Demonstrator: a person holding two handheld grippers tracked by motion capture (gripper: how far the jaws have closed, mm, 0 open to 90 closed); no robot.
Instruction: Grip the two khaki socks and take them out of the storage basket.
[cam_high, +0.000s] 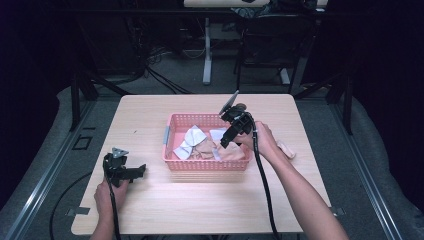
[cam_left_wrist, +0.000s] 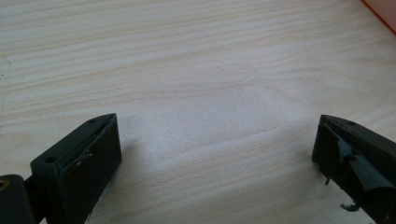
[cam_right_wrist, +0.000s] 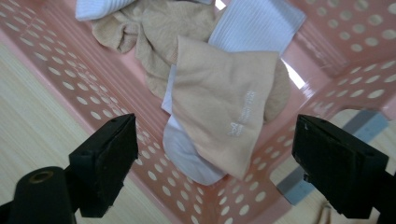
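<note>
Over the pink basket (cam_right_wrist: 70, 79), your right tongs (cam_right_wrist: 215, 154) are hovering spread above a beige sock (cam_right_wrist: 219, 102) lying inside; its pale printed logo is unreadable. Your left tongs (cam_left_wrist: 217, 154) are resting spread on the surface (cam_left_wrist: 196, 70).

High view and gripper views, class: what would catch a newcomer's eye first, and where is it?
The pink basket in the middle of the wooden table stands out, with beige socks and white socks heaped inside. The right hand-held gripper hangs over the basket's right end, jaws open above a beige sock. The left hand-held gripper rests open near the table's front left.
</note>
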